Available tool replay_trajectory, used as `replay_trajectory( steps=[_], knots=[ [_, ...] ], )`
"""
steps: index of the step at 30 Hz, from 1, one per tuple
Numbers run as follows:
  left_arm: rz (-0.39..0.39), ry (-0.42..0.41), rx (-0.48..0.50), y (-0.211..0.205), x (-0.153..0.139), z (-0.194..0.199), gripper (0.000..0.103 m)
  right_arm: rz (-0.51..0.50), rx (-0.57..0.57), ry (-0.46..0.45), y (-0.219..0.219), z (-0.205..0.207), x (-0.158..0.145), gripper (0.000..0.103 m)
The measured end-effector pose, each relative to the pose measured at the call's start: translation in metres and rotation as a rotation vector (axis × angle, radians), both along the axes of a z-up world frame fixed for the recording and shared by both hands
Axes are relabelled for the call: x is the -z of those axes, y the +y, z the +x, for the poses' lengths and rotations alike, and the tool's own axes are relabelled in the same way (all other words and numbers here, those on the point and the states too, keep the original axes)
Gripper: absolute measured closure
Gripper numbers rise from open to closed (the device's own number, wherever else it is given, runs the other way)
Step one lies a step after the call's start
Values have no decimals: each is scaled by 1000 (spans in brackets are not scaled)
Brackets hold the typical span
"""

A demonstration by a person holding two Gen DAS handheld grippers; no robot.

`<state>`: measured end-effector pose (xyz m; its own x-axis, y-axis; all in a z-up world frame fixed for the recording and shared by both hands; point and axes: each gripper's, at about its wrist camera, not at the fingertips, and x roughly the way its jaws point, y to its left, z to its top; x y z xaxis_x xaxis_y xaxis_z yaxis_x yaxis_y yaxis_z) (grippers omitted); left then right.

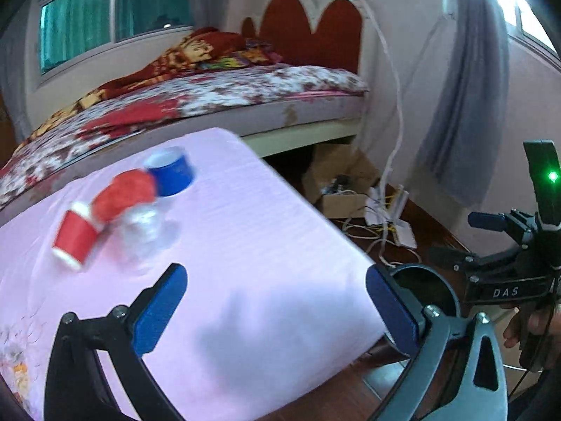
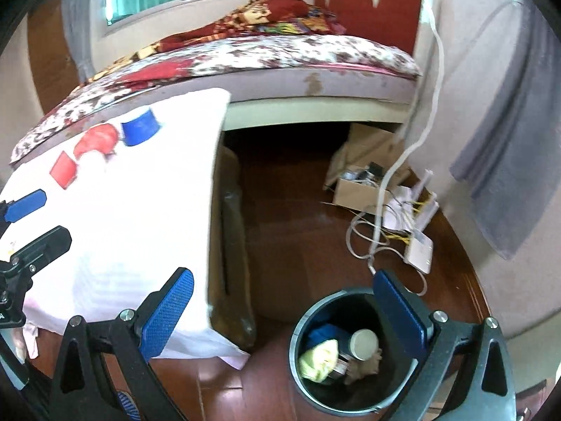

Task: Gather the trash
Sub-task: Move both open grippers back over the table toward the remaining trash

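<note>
Lying clustered on the pink-covered bench (image 1: 245, 245) are a red cup (image 1: 73, 236), red wad (image 1: 122, 194), clear bottle (image 1: 145, 229) and blue cup (image 1: 171, 173). Both the left hand-held gripper (image 1: 277, 310) and right hand-held gripper (image 2: 284, 314) are held wide apart, empty, the latter above the bin (image 2: 298, 358) on the floor, in which trash is seen.

Motion blur smears my left view: the bottle (image 1: 145, 229) is a clear haze, its cap end hidden behind the red wad (image 1: 122, 194). The bin (image 2: 336, 354) has its near rim behind my right finger (image 2: 403, 310); contents partly unidentifiable. Items in the box (image 2: 357, 184) are too small to name.
</note>
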<state>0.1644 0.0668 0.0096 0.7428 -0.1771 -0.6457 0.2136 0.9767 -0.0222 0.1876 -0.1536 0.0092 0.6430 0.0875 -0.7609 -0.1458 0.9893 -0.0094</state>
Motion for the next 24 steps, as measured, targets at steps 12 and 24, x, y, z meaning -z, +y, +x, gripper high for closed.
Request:
replay_trajectory(
  steps=[12, 24],
  knots=[
    [3, 23, -203, 99, 4, 0, 1, 31, -144, -50, 86, 14, -9, 0],
    [11, 1, -389, 213, 19, 0, 7, 30, -341, -74, 191, 25, -13, 0]
  ],
)
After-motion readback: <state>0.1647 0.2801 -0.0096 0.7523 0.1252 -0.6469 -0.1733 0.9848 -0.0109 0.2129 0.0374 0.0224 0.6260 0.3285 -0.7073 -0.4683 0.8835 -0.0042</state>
